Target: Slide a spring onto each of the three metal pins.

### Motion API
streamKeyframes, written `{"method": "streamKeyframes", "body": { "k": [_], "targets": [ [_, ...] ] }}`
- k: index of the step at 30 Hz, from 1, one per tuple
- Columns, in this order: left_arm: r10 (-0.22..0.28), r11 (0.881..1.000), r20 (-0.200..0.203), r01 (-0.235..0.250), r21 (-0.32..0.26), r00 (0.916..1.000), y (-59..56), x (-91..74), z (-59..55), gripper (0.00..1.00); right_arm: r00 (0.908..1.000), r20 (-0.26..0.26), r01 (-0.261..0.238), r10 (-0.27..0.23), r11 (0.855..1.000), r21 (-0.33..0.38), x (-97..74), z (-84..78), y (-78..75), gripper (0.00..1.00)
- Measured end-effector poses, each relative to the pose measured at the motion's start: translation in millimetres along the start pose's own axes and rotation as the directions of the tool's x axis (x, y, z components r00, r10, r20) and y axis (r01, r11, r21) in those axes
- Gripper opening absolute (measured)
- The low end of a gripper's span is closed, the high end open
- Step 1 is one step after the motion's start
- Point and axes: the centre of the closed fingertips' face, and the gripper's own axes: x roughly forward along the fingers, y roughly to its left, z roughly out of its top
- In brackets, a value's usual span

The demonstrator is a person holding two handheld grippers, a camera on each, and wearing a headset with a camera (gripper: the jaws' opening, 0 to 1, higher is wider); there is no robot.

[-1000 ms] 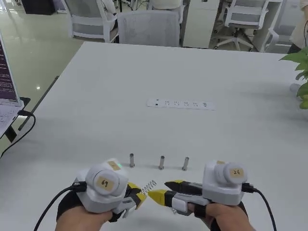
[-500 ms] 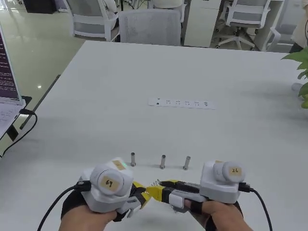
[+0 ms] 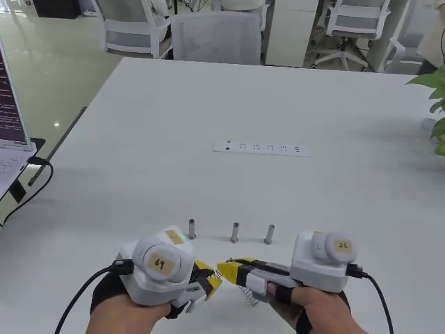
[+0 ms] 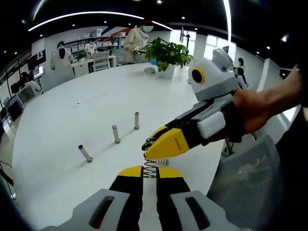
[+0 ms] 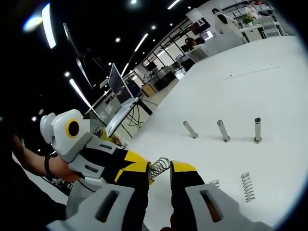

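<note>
Three short metal pins stand upright in a row on the white table, left (image 3: 191,228), middle (image 3: 234,232) and right (image 3: 269,234), all bare. In front of them my two grippers meet tip to tip. My left gripper (image 4: 149,172) is shut on the lower end of a small spring (image 4: 151,165). From the right, my right gripper (image 5: 160,168) is shut on the same spring (image 5: 159,167). In the head view the left gripper (image 3: 211,277) and right gripper (image 3: 224,267) touch just short of the middle pin. The pins (image 5: 223,130) are a little beyond the tips.
A loose spring (image 5: 247,186) lies on the table by the right gripper, also visible under it (image 3: 247,295). A white power strip (image 3: 261,148) lies mid-table. A laptop (image 3: 8,132) and cables sit at the left edge, a plant (image 3: 437,104) at the right.
The right gripper, open and apart from the spring a second ago, has moved left and shut on the spring held by the left gripper. Both grippers stay close in front of the pins.
</note>
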Motion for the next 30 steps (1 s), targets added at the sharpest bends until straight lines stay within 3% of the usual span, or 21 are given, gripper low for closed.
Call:
{"method": "streamKeyframes", "body": {
  "k": [11, 30],
  "targets": [
    [-0.007, 1.0, 0.009, 0.007, 0.01, 0.9999, -0.4, 0.5, 0.9, 0.01, 1.0, 0.006, -0.008, 0.008, 1.0, 0.006, -1.4, 2.4, 1.6, 0.13],
    [-0.047, 0.998, 0.107, 0.043, 0.037, 0.9931, -1.0, -2.7, 13.8, 0.02, 0.9987, -0.047, -0.024, 0.021, 0.997, -0.068, -5.8, 18.6, 16.2, 0.09]
  ]
}}
